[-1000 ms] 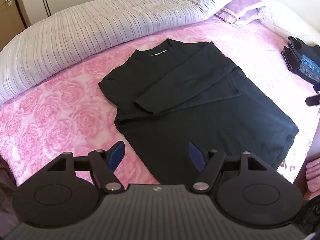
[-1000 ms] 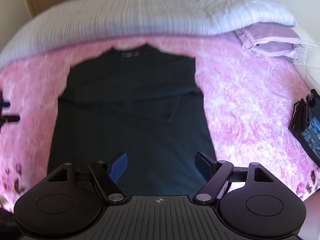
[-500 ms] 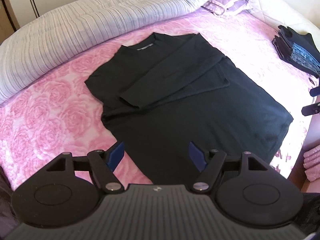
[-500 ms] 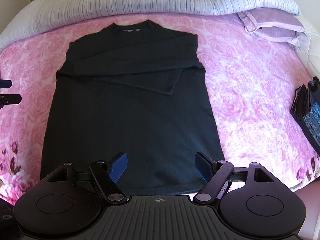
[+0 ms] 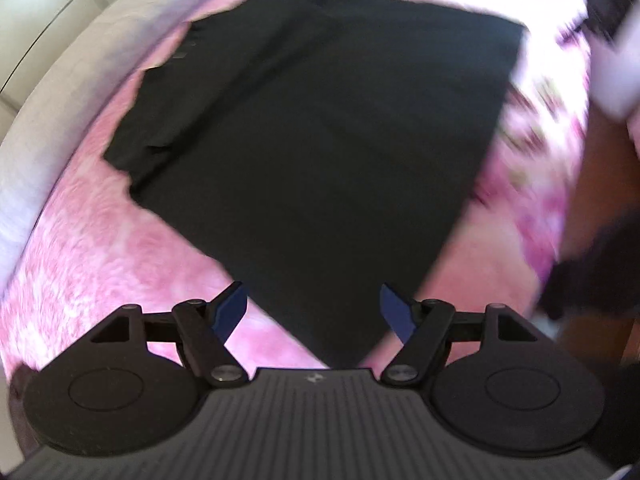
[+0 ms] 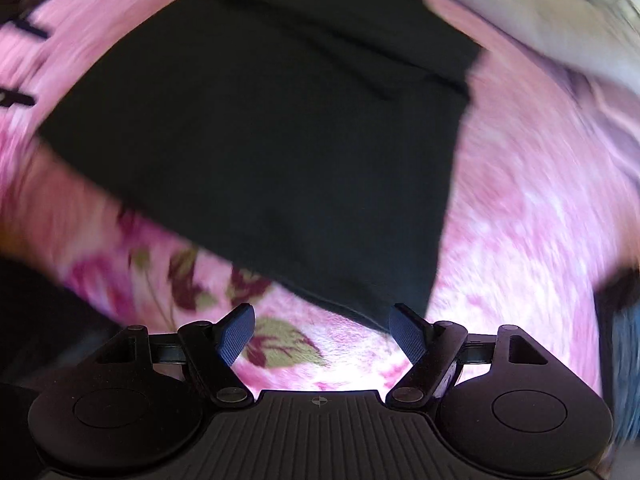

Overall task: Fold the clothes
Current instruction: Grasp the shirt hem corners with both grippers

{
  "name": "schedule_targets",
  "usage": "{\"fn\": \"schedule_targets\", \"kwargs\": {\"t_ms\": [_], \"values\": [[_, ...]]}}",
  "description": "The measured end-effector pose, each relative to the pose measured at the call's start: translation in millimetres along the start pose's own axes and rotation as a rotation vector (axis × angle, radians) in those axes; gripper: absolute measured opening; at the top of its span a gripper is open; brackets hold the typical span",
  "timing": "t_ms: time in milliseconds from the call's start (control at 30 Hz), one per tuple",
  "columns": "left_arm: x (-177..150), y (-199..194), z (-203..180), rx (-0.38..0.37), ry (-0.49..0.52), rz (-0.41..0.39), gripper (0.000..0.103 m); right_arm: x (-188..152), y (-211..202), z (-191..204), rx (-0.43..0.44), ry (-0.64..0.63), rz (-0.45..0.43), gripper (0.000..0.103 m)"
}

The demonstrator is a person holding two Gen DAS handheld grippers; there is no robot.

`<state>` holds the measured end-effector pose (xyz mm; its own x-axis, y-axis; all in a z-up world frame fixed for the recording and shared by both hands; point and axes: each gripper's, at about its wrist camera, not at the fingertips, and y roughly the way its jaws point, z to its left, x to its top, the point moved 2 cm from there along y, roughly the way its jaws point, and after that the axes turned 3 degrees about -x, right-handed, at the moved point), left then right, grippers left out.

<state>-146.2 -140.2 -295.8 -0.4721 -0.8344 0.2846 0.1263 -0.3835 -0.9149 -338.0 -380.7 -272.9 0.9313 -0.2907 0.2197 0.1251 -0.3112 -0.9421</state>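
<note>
A black long-sleeved top [image 5: 312,132] lies flat on the pink rose-patterned bedspread [image 5: 100,248], its sleeves folded across the chest. Both views are blurred by motion. My left gripper [image 5: 314,310] stands open just above the top's near left hem corner, the corner showing between its blue pads, nothing gripped. In the right wrist view the same top [image 6: 280,136] fills the middle, and my right gripper [image 6: 324,330] is open low over the bedspread [image 6: 520,220] beside the near right hem corner, its right pad at the cloth's edge. The left gripper's fingers [image 6: 16,96] show at the left edge.
A pale grey ribbed duvet [image 5: 52,92] is bunched along the far side of the bed [image 6: 540,28]. A stack of dark folded clothes with blue [image 6: 624,344] sits at the right edge. The bed's near edge, with a leaf print [image 6: 280,344], lies under the right gripper.
Both grippers have dropped toward the hem and rolled, so the top now looks tilted and much larger. The left one swung to the left hem corner, the right one to the right corner.
</note>
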Motion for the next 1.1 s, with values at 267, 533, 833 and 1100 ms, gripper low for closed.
{"fn": "schedule_targets", "kwargs": {"t_ms": [267,533,833,1100], "values": [[-8,58,-78,0.204,0.256,0.067,0.07,-41,34,19,-0.078,-0.372,-0.096,0.077],[-13,79,-82,0.268,0.351,-0.041,0.074,-49,57,35,-0.115,-0.374,-0.192,0.077],[-36,77,-72,0.303,0.379,-0.182,0.07,-87,84,71,-0.303,-0.527,-0.444,0.078],[-42,81,-68,0.348,0.349,-0.286,0.071,-78,98,73,-0.384,-0.521,-0.519,0.078]]}}
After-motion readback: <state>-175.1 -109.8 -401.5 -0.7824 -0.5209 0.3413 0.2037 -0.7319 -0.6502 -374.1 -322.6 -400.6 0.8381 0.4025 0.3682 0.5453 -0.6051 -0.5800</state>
